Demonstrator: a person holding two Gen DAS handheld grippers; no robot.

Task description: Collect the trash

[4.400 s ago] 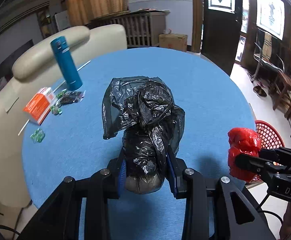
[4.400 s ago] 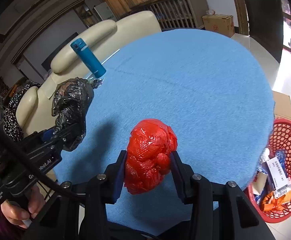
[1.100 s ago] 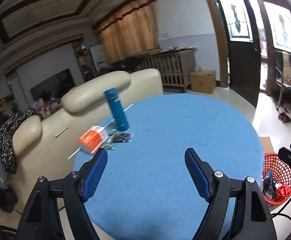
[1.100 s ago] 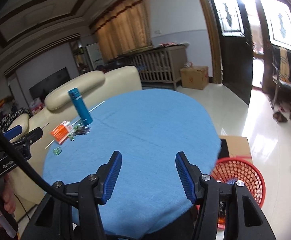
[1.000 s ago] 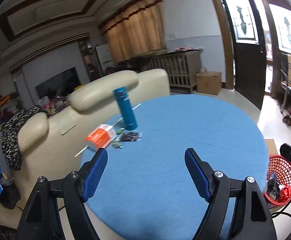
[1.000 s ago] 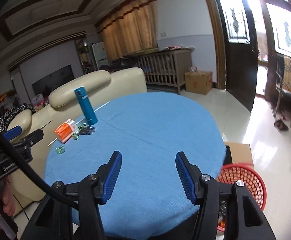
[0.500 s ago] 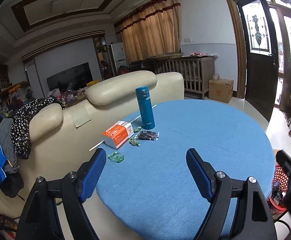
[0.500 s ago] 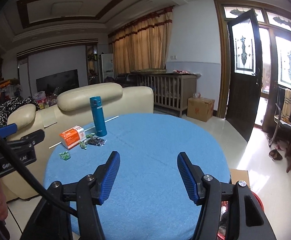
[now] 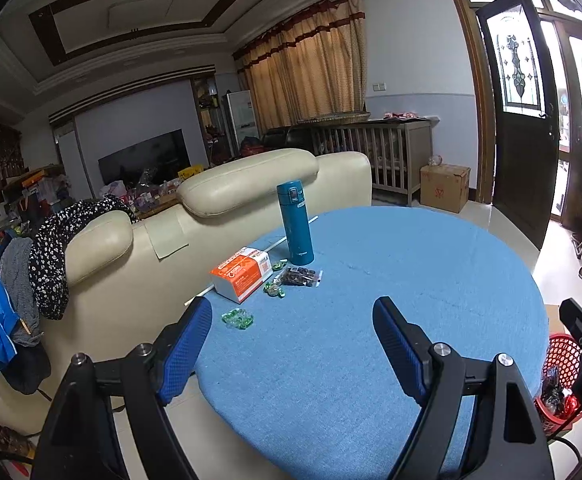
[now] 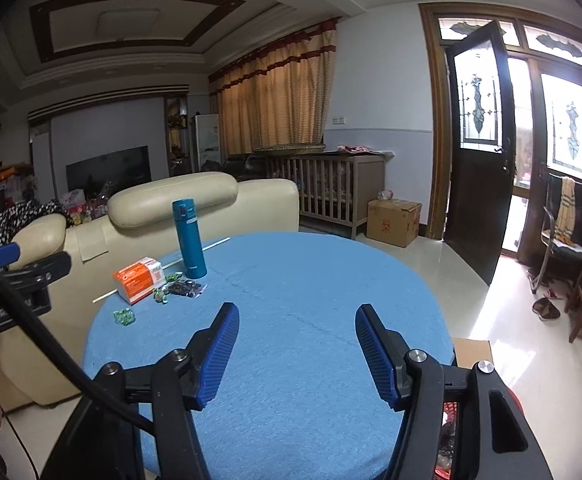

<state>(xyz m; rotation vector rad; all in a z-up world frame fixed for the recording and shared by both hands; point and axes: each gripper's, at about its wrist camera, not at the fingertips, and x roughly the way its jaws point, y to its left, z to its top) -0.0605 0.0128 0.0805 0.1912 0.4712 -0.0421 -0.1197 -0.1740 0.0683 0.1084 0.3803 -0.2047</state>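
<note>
So both grippers are empty: left gripper (image 9: 293,344) and right gripper (image 10: 297,350) hover, jaws apart, over the blue table (image 9: 431,272). Bagged rubbish looks binned in the red basket (image 9: 561,360); green wrappers (image 9: 238,317) beside the orange box (image 9: 243,268) seem left.

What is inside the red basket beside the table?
The red basket holds a dark crumpled bag and something shiny red. The table edge and the right claw's body cover the rest.
</note>
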